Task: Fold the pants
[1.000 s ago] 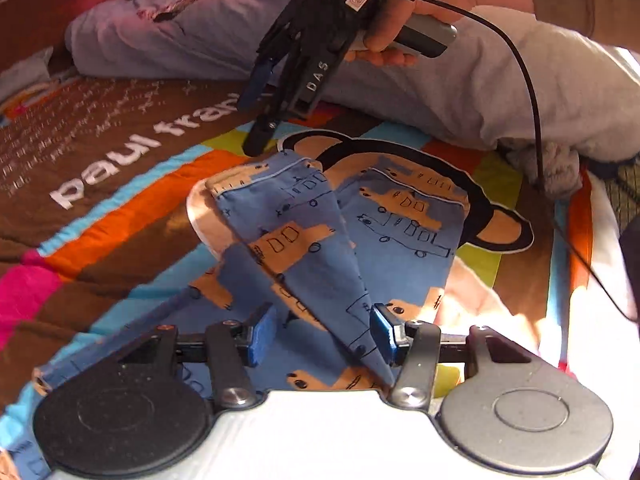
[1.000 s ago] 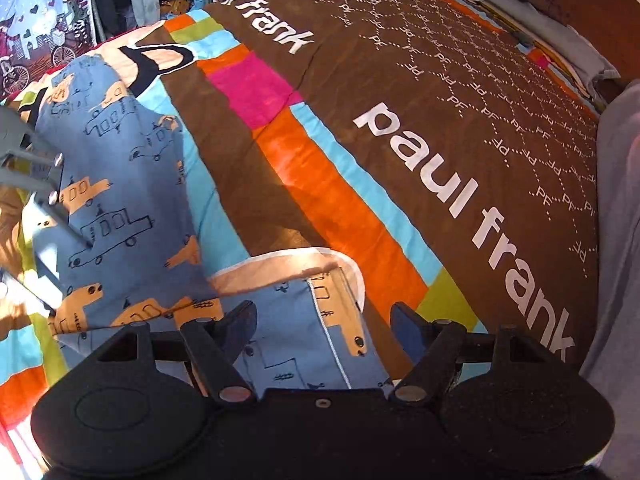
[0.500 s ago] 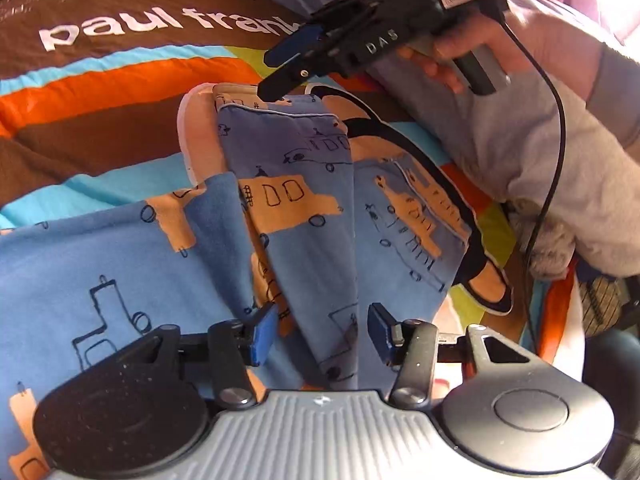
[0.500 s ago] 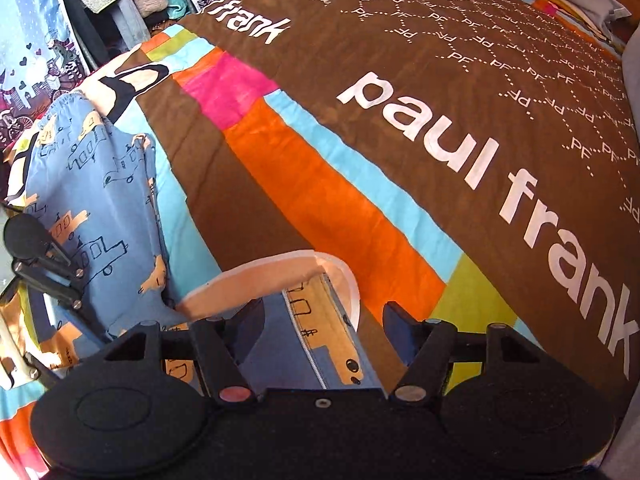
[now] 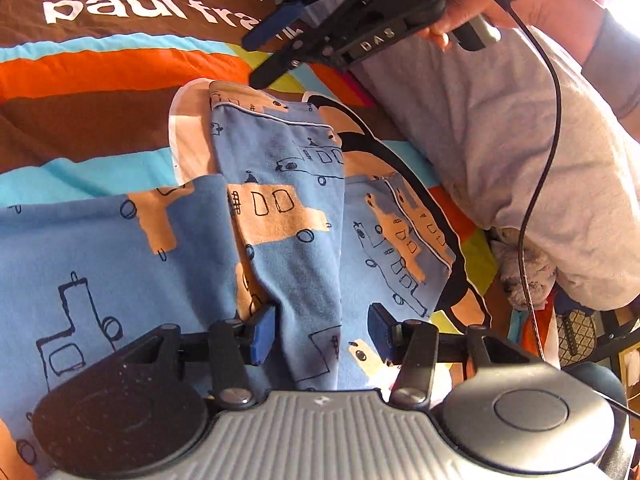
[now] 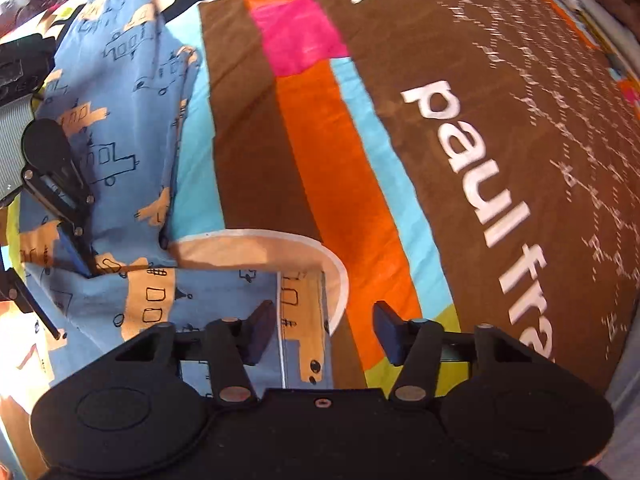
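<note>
Change: left gripper (image 5: 320,334) has advanced along the pants (image 5: 296,208); fold ridge now between its fingers.
Left gripper: parted wide, gripping nothing.
Right gripper (image 6: 324,330): parted wide, empty, above hem.
Pants: one pair, on bedspread (image 6: 460,128) near its edge.

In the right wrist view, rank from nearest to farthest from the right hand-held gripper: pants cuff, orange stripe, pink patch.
From the right hand-held gripper:
1. Blue car-print pants cuff, between its fingers.
2. Orange blanket stripe, ahead.
3. Pink blanket patch, far ahead, top.
</note>
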Action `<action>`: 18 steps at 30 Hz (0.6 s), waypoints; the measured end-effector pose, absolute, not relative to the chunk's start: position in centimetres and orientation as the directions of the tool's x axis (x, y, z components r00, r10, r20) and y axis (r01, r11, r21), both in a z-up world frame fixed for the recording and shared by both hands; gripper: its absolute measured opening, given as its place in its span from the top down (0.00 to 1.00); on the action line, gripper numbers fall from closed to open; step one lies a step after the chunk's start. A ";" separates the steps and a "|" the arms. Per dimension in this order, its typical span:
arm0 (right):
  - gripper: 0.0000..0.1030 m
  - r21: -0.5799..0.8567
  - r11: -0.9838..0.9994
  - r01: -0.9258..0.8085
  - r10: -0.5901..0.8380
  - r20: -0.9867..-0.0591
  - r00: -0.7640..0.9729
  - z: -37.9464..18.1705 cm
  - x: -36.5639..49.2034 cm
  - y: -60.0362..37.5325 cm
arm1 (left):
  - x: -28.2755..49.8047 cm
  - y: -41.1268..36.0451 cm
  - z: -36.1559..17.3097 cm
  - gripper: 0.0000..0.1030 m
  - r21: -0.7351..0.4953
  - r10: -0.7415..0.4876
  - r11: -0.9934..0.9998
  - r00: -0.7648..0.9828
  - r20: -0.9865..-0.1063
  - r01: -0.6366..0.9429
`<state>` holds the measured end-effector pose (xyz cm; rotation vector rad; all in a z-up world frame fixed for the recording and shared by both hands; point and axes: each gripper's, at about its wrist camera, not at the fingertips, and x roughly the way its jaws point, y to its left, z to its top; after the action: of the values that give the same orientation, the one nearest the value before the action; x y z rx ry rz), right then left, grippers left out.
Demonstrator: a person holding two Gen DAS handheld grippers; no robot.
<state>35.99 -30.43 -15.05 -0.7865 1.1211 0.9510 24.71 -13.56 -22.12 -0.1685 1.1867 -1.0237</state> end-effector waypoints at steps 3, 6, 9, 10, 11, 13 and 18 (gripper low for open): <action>0.63 -0.018 0.394 -0.919 0.197 -0.975 0.104 -15.7 37.5 -29.3 | 24.9 -13.6 -22.3 0.47 -0.610 -0.738 0.562 0.006 -0.675 0.558; 0.67 0.010 0.393 -0.919 0.163 -0.985 0.059 -16.9 38.6 -28.5 | 24.9 -13.7 -22.3 0.50 -0.610 -0.741 0.559 0.008 -0.672 0.562; 0.77 0.045 0.385 -0.922 0.135 -0.991 0.008 -18.1 39.0 -27.9 | 24.8 -13.6 -22.3 0.52 -0.609 -0.742 0.559 0.012 -0.670 0.562; 0.88 0.048 0.376 -0.925 0.123 -0.992 -0.001 -18.5 38.9 -27.7 | 24.9 -13.7 -22.4 0.52 -0.610 -0.743 0.559 0.012 -0.670 0.561; 0.94 0.054 0.366 -0.929 0.121 -0.993 -0.010 -18.7 38.8 -27.6 | 24.9 -13.7 -22.4 0.52 -0.611 -0.743 0.559 0.012 -0.669 0.561; 0.97 0.064 0.351 -0.934 0.138 -0.990 -0.016 -18.4 38.5 -27.5 | 24.9 -13.6 -22.3 0.53 -0.611 -0.744 0.559 0.013 -0.668 0.561; 0.97 0.033 0.339 -0.940 0.201 -0.979 0.039 -15.5 37.1 -29.0 | 24.9 -13.5 -22.3 0.56 -0.616 -0.747 0.564 0.022 -0.665 0.550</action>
<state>37.10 -29.00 -15.53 -0.8083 1.2007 1.0405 24.87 -13.47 -22.34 -0.2062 1.1742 -1.0157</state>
